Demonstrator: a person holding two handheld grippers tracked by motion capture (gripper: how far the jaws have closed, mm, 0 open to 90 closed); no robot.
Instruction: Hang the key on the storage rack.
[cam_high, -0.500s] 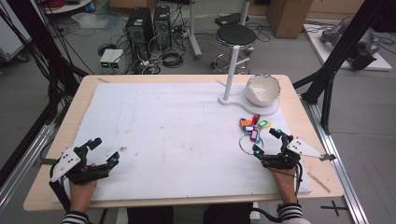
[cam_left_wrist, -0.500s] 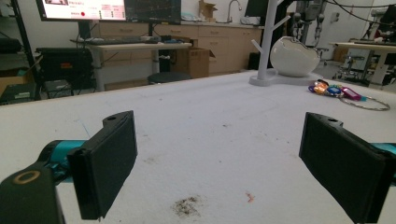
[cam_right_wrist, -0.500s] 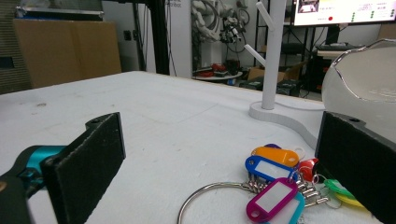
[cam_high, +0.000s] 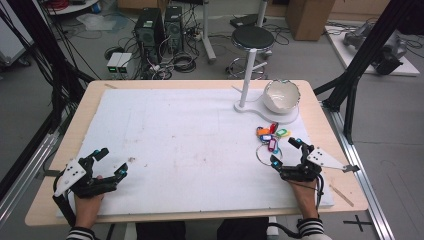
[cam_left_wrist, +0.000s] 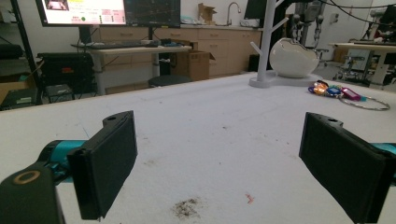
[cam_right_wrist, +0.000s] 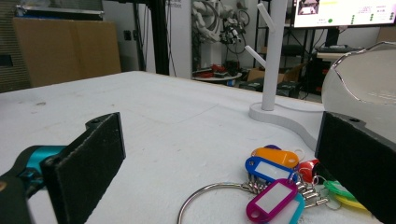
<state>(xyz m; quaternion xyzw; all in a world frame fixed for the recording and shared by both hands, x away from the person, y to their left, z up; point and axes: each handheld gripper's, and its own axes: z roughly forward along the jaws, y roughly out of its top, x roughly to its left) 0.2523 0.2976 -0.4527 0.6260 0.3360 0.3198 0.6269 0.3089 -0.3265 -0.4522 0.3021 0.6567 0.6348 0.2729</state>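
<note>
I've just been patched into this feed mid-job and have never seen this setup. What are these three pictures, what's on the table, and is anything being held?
A person holds hand-held tongs in each hand. The high view looks down on the table: left tongs at its left, right tongs at its right. The other two cameras ride on the tongs, looking out between their black jaws. On the white mat lie a ring of coloured key tags, just ahead of the right tongs, a white peg stand and a white bowl. Both tongs are open, holding nothing.
</note>
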